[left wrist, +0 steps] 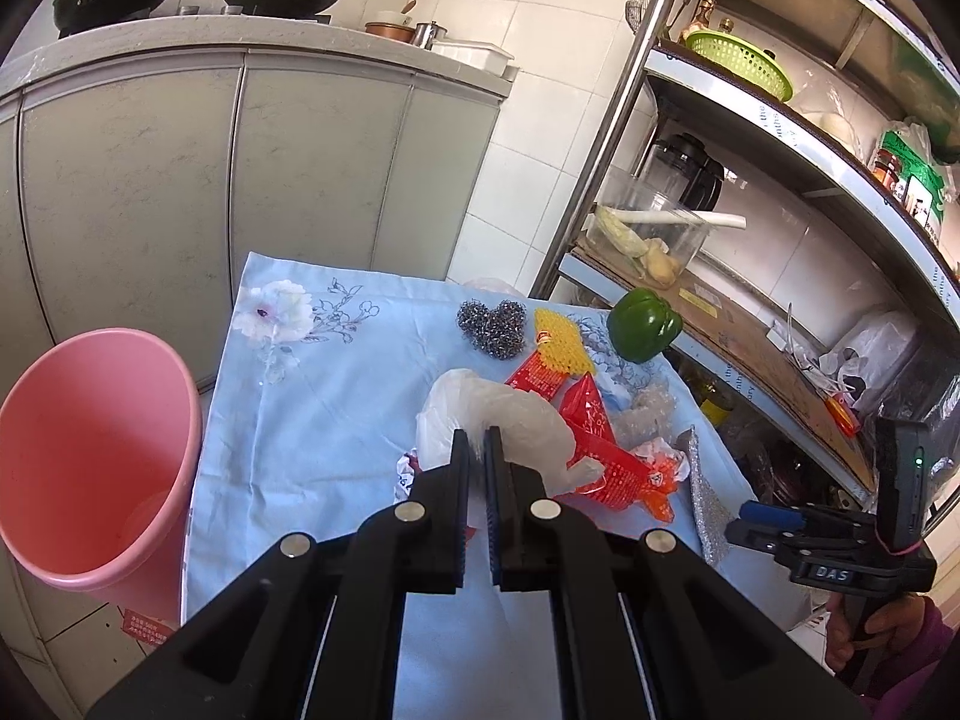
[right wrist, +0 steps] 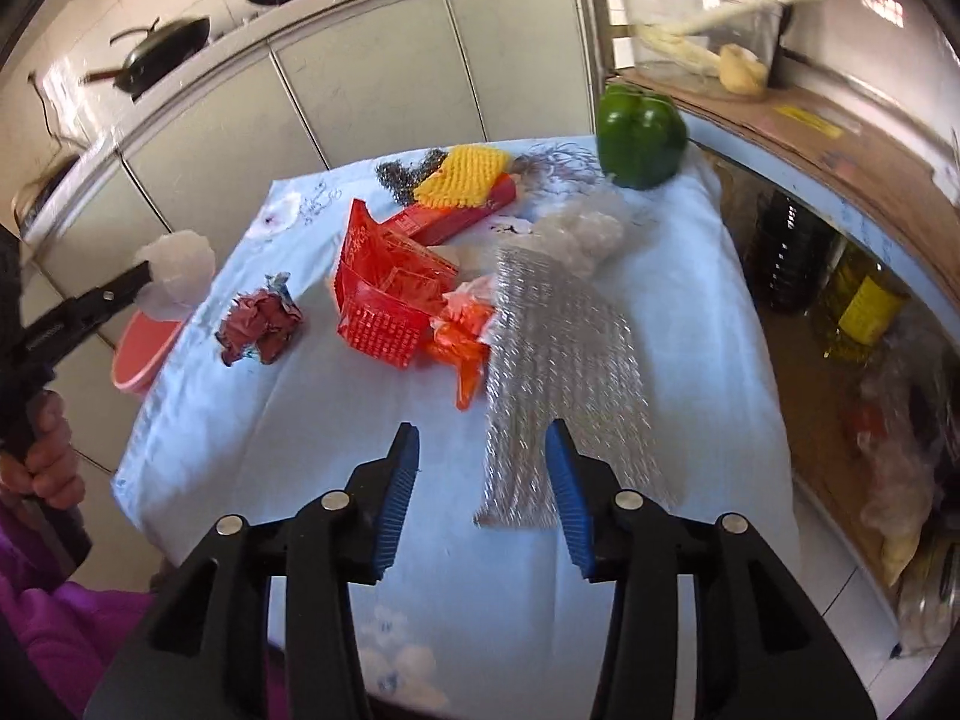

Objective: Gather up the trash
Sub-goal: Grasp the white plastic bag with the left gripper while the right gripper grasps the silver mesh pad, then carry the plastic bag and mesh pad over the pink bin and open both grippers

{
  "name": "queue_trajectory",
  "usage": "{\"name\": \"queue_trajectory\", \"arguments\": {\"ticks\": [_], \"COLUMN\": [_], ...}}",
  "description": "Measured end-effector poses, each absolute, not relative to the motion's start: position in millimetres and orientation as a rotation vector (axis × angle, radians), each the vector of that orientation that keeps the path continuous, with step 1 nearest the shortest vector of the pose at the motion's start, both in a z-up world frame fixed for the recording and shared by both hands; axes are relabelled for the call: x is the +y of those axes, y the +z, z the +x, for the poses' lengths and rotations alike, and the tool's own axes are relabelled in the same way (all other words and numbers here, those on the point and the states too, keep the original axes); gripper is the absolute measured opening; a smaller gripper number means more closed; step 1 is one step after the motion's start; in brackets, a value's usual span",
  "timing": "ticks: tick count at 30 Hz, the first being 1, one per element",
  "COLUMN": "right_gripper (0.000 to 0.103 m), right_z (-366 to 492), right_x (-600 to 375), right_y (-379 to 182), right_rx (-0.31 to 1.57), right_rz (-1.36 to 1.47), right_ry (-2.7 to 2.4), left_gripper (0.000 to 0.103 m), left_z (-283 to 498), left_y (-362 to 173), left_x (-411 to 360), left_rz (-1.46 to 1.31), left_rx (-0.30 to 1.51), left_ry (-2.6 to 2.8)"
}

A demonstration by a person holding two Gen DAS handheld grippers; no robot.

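1. One pink bin (left wrist: 90, 468), lower left of the left wrist view, stands beside the cloth-covered table (left wrist: 312, 408) to take trash.
2. One silver bubble sheet (right wrist: 552, 372), centre of the right view; right gripper (right wrist: 483, 450) is about half open over its near edge, empty.
3. One white plastic bag (left wrist: 498, 426), mid-frame, pinched in the closed left gripper (left wrist: 477, 441), likely bin-bound.
4. Two steel scourers (left wrist: 492, 324), upper centre: probably not trash.
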State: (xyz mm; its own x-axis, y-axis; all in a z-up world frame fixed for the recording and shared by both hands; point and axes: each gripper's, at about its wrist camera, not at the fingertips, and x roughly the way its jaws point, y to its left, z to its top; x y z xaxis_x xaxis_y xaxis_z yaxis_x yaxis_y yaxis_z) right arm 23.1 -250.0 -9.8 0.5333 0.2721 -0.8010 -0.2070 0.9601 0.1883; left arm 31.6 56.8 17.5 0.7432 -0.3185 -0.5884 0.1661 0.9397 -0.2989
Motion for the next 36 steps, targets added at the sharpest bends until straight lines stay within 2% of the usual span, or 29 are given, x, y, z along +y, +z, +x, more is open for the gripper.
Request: {"name": "queue_trajectory", "arguments": {"ticks": [13, 14, 16, 19, 28, 36], "right_gripper": [0.044, 0.042, 0.015, 0.01, 0.008, 0.008], "right_z": [45, 44, 43, 39, 21, 36], "right_x": [-233, -236, -243, -253, -273, -212], "right_y": [-31, -31, -29, -23, 28, 68], "right_rx": [0.958, 0.956, 0.961, 0.951, 0.838, 0.776], "right_rz": [-0.083, -0.067, -0.03, 0.023, 0.162, 0.165], "right_ry": [0.094, 0.097, 0.112, 0.112, 0.209, 0.485], "left_gripper": [0.004, 0.004, 0.004, 0.004, 0.004, 0.004], "left_z": [26, 26, 25, 23, 14, 6], "left_y": [10, 10, 10, 11, 20, 25], "left_x": [64, 65, 67, 69, 79, 108], "left_rz": [-0.245, -0.247, -0.252, -0.257, -0.259, -0.278], "left_rx": [0.685, 0.683, 0.682, 0.674, 0.634, 0.6], "left_ry": [-0.275, -0.276, -0.279, -0.284, -0.263, -0.181]}}
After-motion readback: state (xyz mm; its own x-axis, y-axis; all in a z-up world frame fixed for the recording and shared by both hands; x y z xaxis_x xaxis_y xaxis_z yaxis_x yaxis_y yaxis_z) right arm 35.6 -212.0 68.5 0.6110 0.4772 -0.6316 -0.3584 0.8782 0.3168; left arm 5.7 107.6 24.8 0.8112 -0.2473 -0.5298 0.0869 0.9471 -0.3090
